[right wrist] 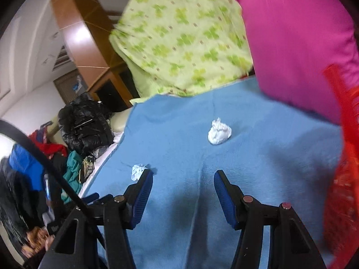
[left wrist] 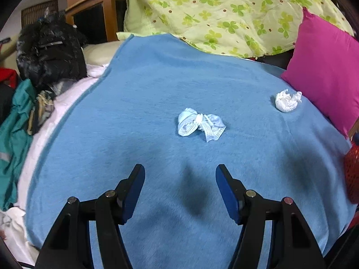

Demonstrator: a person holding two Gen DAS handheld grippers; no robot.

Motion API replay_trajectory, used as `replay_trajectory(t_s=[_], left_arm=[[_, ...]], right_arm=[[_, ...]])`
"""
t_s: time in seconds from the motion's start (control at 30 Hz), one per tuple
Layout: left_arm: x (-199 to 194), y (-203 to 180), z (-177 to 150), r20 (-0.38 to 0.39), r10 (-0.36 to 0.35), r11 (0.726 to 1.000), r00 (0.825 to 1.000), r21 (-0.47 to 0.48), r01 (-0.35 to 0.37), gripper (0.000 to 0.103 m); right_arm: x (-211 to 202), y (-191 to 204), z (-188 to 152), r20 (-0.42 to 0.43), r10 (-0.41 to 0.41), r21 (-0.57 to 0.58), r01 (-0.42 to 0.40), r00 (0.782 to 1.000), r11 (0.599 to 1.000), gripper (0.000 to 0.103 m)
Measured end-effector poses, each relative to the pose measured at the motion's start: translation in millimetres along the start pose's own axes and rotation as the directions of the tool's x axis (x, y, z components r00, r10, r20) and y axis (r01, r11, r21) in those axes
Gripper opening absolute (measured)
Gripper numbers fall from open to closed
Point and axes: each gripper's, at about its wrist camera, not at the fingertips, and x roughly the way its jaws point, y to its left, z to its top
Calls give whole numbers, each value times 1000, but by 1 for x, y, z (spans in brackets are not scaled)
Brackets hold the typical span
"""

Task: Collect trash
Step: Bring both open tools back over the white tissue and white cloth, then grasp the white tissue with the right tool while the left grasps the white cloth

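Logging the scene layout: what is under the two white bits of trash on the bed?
Both the knotted face mask and the crumpled tissue lie directly on the blue blanket. A pale sheet shows at its edge; whatever else lies beneath is covered.

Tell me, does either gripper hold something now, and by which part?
Nothing is held. The left gripper and right gripper are open above the blue blanket, apart from the mask and tissue.

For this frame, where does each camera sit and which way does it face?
Left wrist: on the left gripper, looking down over the blue blanket at the crumpled mask; only its own open fingers show.
Right wrist: on the right gripper, facing the tissue wad; open fingers, cable.
Shared: blanket, mask, wad, pink pillow.
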Motion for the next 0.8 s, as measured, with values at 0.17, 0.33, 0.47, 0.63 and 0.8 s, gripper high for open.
replay_trajectory(t_s=[0.17, 0.33, 0.47, 0.63, 0.8], left_arm=[[18, 7, 16, -25, -74, 994, 997, -77, 72, 66], [39, 10, 28, -48, -98, 991, 994, -98, 93, 66], [51, 11, 38, -50, -110, 989, 993, -100, 105, 66], [60, 17, 49, -22, -152, 980, 988, -133, 148, 66], [76, 17, 58, -35, -209, 962, 977, -187, 199, 66]], right_arm=[[45, -21, 22, -53, -7, 116, 13, 999, 993, 61], [93, -38, 45, -73, -52, 158, 63, 996, 985, 61], [129, -56, 58, -87, -73, 223, 91, 994, 971, 61], [163, -77, 67, -106, -92, 291, 119, 990, 949, 61], [188, -90, 71, -129, -104, 324, 141, 986, 935, 61]])
